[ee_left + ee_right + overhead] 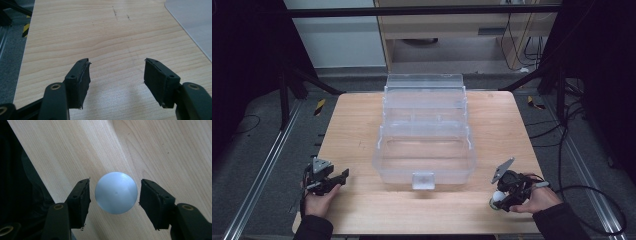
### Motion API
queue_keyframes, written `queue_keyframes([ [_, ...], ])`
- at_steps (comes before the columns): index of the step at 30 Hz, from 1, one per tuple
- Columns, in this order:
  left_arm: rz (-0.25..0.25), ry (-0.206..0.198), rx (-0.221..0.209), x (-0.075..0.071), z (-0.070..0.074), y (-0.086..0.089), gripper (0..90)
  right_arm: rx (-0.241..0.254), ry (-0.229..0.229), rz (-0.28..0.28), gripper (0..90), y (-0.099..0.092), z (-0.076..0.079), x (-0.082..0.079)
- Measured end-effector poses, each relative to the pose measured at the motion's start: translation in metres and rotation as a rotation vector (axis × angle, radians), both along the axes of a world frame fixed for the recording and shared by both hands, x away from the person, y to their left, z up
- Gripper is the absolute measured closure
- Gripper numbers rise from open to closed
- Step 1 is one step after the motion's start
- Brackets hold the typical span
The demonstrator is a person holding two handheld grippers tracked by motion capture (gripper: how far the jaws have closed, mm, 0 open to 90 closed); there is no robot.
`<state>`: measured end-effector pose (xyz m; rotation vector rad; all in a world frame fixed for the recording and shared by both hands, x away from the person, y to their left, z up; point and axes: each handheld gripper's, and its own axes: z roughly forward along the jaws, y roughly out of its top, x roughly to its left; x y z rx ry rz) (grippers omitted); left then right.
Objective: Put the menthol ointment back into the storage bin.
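A pale, smooth ball (pixel 116 193) rests on the wooden table (pixel 155 150) near its front right corner. My right gripper (pixel 115 181) points down over it, one jaw on each side of the ball, with a thin gap showing at both pads, so it is open. In the high view the ball (pixel 497 196) shows white at the tip of the right gripper (pixel 500 200). My left gripper (pixel 343 176) lies low near the front left of the table, held by a hand. Its jaws (pixel 116 60) stand wide open with only bare wood between them.
A clear plastic storage box (pixel 424 145) sits in the middle of the table with its lid swung open toward the back and a latch (pixel 422 180) at the front. Its corner (pixel 195 22) shows in the left gripper view. Dark floor and cables surround the table.
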<state>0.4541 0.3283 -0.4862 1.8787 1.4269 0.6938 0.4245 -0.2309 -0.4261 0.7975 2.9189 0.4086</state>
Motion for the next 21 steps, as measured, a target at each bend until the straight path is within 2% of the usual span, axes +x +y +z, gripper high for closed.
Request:
queue_keyframes([
  [7,0.000,0.001,0.001,0.0001,-0.0002,0.0002,37.1,-0.035,0.025,0.015,47.7,0.0014,-0.0076,0.0047],
  [11,0.000,0.000,0.001,0.0000,-0.0001,0.0001,37.1,-0.039,0.033,0.017,49.6,0.0024,-0.0087,0.0052],
  [21,0.000,0.001,0.001,0.0001,-0.0001,0.0001,37.1,-0.075,0.060,0.021,50.3,0.0078,-0.0066,0.0083],
])
